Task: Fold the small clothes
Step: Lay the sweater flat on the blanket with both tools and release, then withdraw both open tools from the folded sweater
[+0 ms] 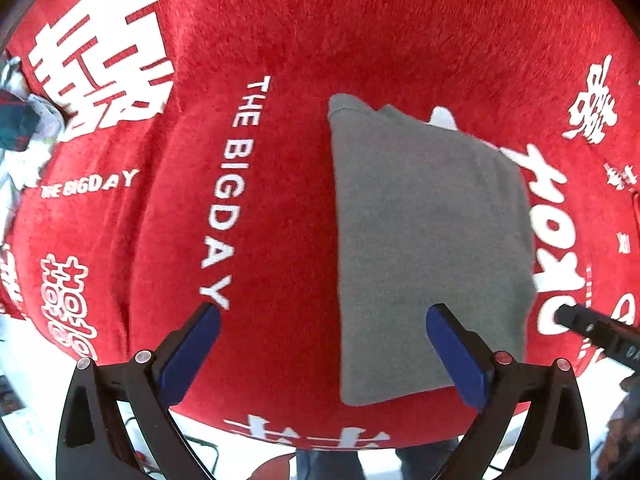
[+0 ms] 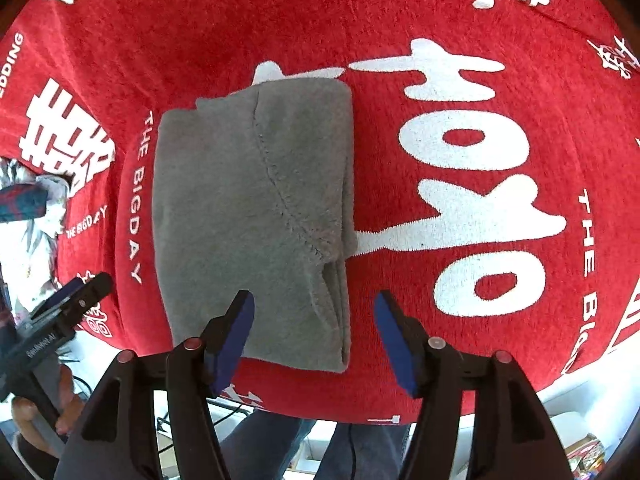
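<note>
A grey fleece garment (image 1: 428, 248) lies folded into a rectangle on a red cloth with white lettering (image 1: 280, 160). In the right wrist view the garment (image 2: 248, 208) shows a stitched seam and stacked layers along its right edge. My left gripper (image 1: 324, 316) is open and empty, hovering over the garment's left edge near the table front. My right gripper (image 2: 314, 304) is open and empty above the garment's near right corner. Each gripper shows in the other's view: the right one at the right edge (image 1: 592, 328), the left one at the left edge (image 2: 68, 304).
The red cloth (image 2: 480, 160) covers the table to its front edge. A pile of other clothes, white and dark teal, lies at the far left (image 1: 20, 128) and shows in the right wrist view (image 2: 24, 200). The person's legs (image 2: 280, 448) stand at the front edge.
</note>
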`<state>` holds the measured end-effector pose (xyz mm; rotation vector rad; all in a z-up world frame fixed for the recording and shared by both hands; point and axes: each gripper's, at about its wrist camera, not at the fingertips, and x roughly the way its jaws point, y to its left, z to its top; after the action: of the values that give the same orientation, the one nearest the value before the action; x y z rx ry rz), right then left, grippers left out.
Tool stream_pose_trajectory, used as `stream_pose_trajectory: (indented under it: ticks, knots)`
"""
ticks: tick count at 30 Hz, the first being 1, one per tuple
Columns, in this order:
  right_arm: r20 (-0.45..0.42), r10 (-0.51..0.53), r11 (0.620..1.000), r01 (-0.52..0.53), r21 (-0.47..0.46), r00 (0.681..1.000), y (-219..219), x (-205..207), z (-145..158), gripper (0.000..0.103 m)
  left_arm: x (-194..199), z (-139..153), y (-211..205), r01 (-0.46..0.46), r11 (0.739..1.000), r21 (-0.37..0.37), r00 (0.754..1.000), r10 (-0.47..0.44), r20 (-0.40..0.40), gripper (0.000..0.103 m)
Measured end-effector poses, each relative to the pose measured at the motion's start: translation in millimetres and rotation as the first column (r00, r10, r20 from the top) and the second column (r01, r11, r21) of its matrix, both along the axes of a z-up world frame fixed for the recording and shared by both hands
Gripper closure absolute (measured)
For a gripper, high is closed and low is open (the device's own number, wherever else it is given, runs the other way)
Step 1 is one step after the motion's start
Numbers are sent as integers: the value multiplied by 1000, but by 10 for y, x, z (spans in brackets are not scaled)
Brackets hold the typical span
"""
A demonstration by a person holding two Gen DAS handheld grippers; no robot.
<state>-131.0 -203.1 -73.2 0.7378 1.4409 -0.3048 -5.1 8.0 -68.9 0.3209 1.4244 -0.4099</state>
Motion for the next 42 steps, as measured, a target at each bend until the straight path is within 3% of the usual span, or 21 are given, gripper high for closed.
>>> stream_pose_trajectory:
  ticks: [6,8,10,21,26,35,42]
  knots:
    - [-59,-33,999,33,-7,998,-65,143,-435,36,-40,-73,-40,28,997,71,999,-30,20,0]
    - [-119,-7,1000,4,-28,993,-66,177,-612,36,-53,-102,-29,31,997,71,999,-32,3,0]
    - [-145,2,1000,-5,-21,989,-75,162,-677,31,-66,-117,-19,30,996,79,1000,-30,-6,0]
    - [-27,-2,1000,2,-10,1000,-86,9,63,24,-129,26,-52,52,994,98,999,-52,-7,0]
    - [7,-1,997,2,-76,1000,-33,54,455,15,-184,180,-92,65,994,85,998,-65,-1,0]
    - [36,29,984,-22,-178,999,105,75,877,12,-248,439,-148,69,996,62,997,-70,16,0]
    - [19,41,976,-36,-213,999,231,75,1030,12,-306,631,-168,57,997,47,997,-59,44,0]
